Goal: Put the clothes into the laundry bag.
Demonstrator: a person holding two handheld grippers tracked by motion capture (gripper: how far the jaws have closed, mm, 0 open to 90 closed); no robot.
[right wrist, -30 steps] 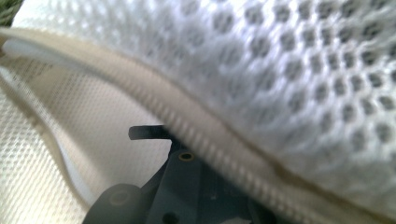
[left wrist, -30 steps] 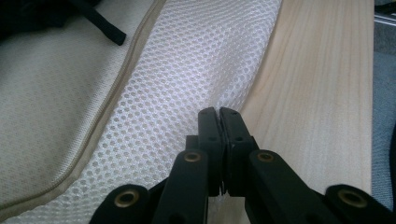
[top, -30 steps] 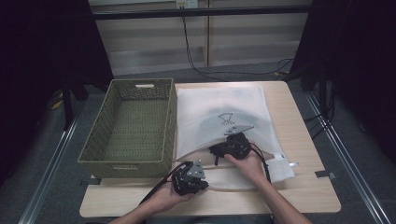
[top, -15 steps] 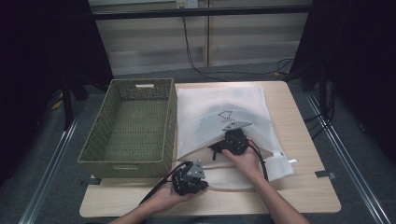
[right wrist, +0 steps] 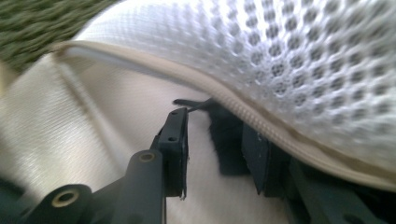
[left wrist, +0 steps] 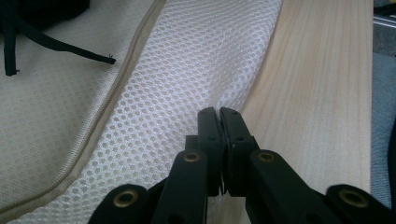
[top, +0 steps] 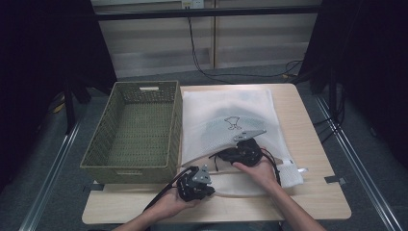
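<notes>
Dark curtains are closing in the room around your pale wooden table (top: pixel 312 144), with grey floor showing beyond it. Working from left to right: a woven olive-green rectangular basket (top: pixel 134 132) is sitting at about nine o'clock on the tabletop, with nothing inside it as far as the high view shows. Just beside it, toward three o'clock, a large white mesh laundry bag with a beige zipper edge (top: pixel 226 113) is lying flat, its mouth facing you at six o'clock.

Your left gripper (top: pixel 195 182) is resting at the bag's near left corner, at about seven o'clock, and its jaws are clenched on the lower mesh edge of the bag, as the left gripper view is showing (left wrist: pixel 219 140).

Your right gripper (top: pixel 243 153) is reaching into the bag's mouth at about five o'clock. Its jaws have just been opening; in the right gripper view they are standing apart under the lifted zipper lip (right wrist: pixel 219 140), with a dark cloth item (right wrist: pixel 224 144) lying between them but not being pressed.

Judging from this, you are partway through: the bag is being held open and the dark item looks as if it is being let go inside. Withdrawing the right gripper and zipping the bag up are probably still ahead.
</notes>
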